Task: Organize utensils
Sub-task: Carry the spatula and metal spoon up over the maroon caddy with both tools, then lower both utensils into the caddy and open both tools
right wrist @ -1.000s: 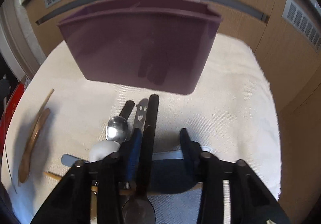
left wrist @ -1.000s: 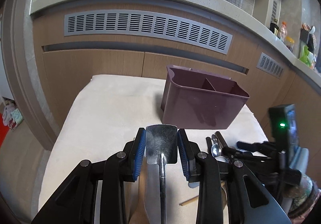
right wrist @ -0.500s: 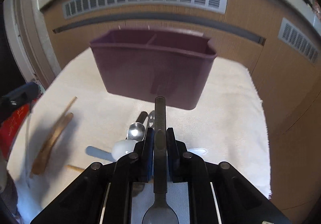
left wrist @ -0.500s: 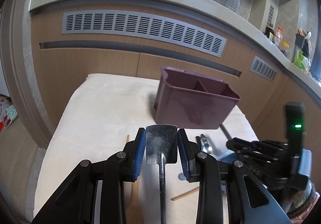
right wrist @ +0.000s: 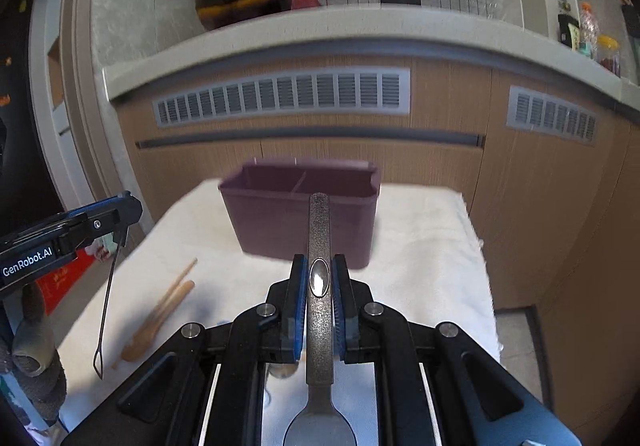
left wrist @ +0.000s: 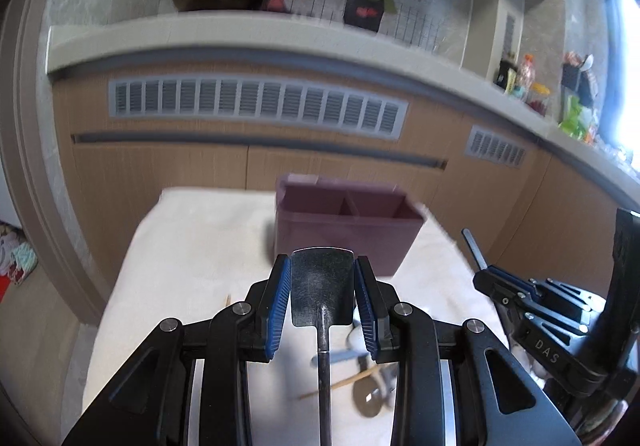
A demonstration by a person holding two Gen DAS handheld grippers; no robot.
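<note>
Left gripper (left wrist: 322,292): clamped on the flat square end of a metal utensil (left wrist: 322,286), blue pads (left wrist: 280,302) pressing its 2 side edges; the thin stem runs back toward the camera between the black finger arms. From the right wrist view the same gripper (right wrist: 116,214) shows at the left edge with the thin stem (right wrist: 106,306) hanging down from it, ending in a small loop

Right gripper (right wrist: 319,282): closed tight on the dark speckled handle of a spoon (right wrist: 319,246); handle tip points forward toward the bin, bowl lies back near the camera. In the left wrist view this gripper (left wrist: 486,278) sits at the right with the handle tip (left wrist: 472,246) sticking up out of it

Purple bin (right wrist: 304,214): stands upright on the white cloth (right wrist: 420,246), ahead of both grippers, with a divider making 2 compartments; what is inside cannot be told

Both held utensils: off the cloth, short of the bin, neither over its rim

Wooden spoon and chopstick (right wrist: 160,314): lie side by side on the cloth, left of the right gripper, well apart from the bin

Other utensils (left wrist: 368,378): a blurred cluster on the cloth below the left gripper, including a thin wooden stick (left wrist: 340,384) and a round metal piece; kinds cannot be told

Background: wooden cabinet fronts with grey vent grilles (right wrist: 284,96) under a pale countertop (right wrist: 360,26)
</note>
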